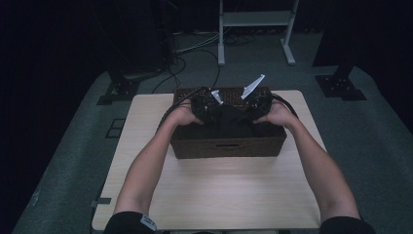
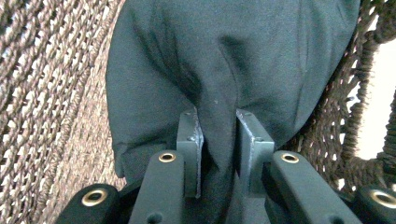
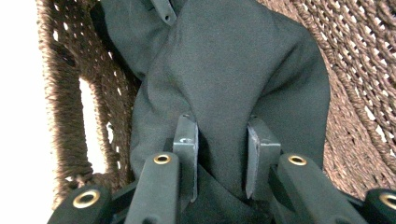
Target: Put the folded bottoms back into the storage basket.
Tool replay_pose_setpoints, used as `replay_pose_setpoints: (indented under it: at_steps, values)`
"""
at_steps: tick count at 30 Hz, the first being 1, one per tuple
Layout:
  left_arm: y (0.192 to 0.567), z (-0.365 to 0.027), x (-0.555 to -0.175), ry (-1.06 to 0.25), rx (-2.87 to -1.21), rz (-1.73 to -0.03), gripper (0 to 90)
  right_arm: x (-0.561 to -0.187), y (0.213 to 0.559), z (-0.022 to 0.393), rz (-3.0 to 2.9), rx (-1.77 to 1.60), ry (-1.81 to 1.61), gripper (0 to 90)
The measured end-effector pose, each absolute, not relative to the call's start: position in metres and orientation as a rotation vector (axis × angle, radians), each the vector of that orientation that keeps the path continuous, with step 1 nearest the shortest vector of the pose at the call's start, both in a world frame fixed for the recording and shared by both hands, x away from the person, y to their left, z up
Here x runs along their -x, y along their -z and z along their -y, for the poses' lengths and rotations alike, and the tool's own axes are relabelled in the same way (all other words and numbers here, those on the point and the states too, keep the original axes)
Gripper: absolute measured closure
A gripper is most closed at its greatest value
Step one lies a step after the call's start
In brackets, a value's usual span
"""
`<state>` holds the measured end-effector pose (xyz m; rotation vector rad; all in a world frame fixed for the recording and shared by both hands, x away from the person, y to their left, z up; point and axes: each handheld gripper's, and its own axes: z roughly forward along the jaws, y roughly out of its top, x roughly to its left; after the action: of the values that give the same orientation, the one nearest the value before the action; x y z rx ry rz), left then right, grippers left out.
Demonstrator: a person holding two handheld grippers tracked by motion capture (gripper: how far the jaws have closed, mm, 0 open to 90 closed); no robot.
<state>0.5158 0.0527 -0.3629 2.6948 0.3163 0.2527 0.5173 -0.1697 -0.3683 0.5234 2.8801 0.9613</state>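
Observation:
A dark brown woven basket [image 1: 227, 145] stands on the pale wooden table [image 1: 214, 195]. Inside it lies a black cloth [image 1: 229, 119]. My left gripper [image 1: 203, 108] reaches into the basket from the left and my right gripper [image 1: 259, 106] from the right. In the left gripper view a fold of the black cloth [image 2: 219, 74] is pinched between the two jaws of my left gripper [image 2: 219, 140]. In the right gripper view my right gripper [image 3: 222, 149] is shut on another fold of the cloth [image 3: 233, 70], with the woven wall [image 3: 359, 70] behind.
The basket sits at the far half of the table, with bare tabletop in front of it. A white metal stand [image 1: 255, 29] and cables [image 1: 190, 53] lie on the floor beyond. The basket's handle opening [image 3: 91, 126] shows beside the cloth.

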Motion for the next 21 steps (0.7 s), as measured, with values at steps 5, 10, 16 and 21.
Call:
replay_pose_setpoints:
  at_steps: [5, 10, 16, 21]
  values:
    - [0.369, -0.053, -0.517, -0.248, -2.684, -0.330, 73.1, -0.520, 0.372, 0.169, -2.888, -0.528, -0.944, 69.2]
    - [0.375, -0.054, -0.517, -0.227, -2.681, -0.344, 73.1, -0.521, 0.375, 0.168, -2.903, -0.534, -0.922, 68.9]
    - [0.376, -0.053, -0.518, -0.218, -2.686, -0.350, 73.1, -0.522, 0.377, 0.168, -2.910, -0.550, -0.896, 68.7]
    - [0.381, -0.051, -0.519, -0.204, -2.696, -0.350, 73.0, -0.523, 0.381, 0.167, -2.933, -0.565, -0.871, 67.9]
